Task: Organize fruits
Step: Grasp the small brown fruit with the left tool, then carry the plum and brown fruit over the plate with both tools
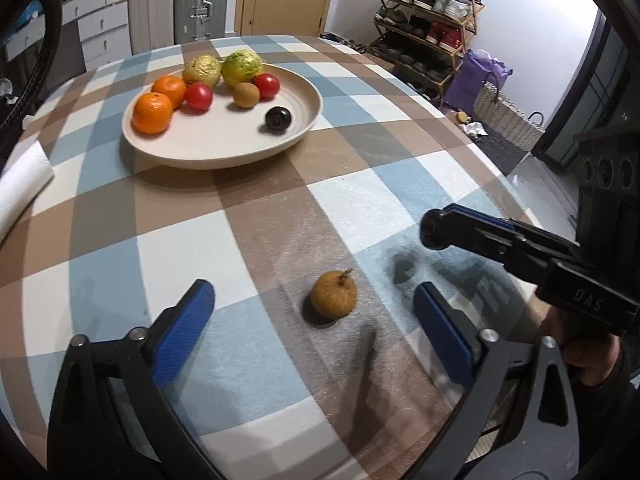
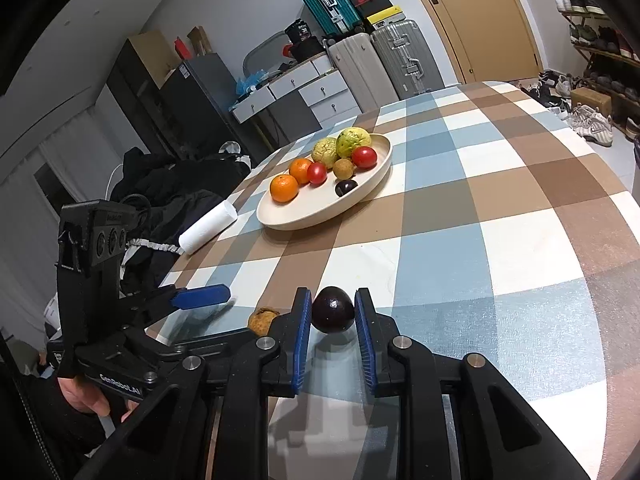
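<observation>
Currently, you are in the pick-up step: most of the fruit already lies in the plate [image 1: 308, 120] at the far part of the bench [image 1: 360, 200], and two pieces remain outside it near the front edge. Your right hand-held gripper [image 2: 333, 320] is closed on the dark round fruit [image 2: 333, 312], with a blue pad against each of its sides; whether that fruit is clear of the checked cloth or resting on it cannot be told from either view. Your left hand-held gripper [image 1: 314, 312] stands wide open, angled down, with the brown fruit [image 1: 334, 295] between its blue pads [image 1: 184, 328] but touched by neither. This fruit sits upright on the cloth, stem uppermost, slightly nearer the right pad. The next move likely calls for you to centre the left jaws about the brown fruit, lower them until the pads flank its widest part, then close gently, since a round fruit may roll away under an off-centre squeeze. Carry each fruit to a bare part of the plate, where a second dark fruit [image 1: 279, 119] already lies, and keep the two tools well apart in transit.
</observation>
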The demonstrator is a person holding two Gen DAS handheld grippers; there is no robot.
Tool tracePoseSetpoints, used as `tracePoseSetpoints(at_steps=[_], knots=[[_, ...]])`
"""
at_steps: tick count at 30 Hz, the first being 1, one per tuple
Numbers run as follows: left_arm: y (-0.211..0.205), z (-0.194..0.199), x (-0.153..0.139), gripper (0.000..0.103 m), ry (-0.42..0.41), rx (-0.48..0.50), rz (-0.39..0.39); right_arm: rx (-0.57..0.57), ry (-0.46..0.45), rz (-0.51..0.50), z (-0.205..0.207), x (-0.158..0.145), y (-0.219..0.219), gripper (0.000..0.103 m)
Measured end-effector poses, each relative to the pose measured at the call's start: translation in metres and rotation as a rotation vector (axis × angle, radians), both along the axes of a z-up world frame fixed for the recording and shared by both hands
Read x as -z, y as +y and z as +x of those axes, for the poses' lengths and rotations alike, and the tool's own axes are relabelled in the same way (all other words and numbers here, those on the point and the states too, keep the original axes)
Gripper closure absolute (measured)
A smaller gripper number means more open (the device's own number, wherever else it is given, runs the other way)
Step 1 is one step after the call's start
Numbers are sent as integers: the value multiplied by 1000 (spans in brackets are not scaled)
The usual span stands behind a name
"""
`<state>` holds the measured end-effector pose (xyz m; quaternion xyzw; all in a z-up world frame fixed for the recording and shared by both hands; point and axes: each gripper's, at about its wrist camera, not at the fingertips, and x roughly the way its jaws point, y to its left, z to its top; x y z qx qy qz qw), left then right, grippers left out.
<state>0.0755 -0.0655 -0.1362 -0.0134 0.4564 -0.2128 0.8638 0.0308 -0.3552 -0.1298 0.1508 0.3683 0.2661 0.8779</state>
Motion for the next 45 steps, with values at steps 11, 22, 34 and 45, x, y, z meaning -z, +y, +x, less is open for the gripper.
tracePoseSetpoints(at_steps=[11, 22, 34, 45], knots=[[-6, 5, 6, 67, 49, 60, -38, -15, -13, 15, 2, -3, -1, 80], [-10, 6, 7, 82, 55, 94, -58, -7, -4, 15, 5, -1, -3, 80], [16, 23, -10, 82, 35, 48, -158, -16, -15, 17, 13, -10, 1, 80], [43, 58, -45, 82, -34, -11, -216, -26, -22, 46, 45, -24, 5, 80]])
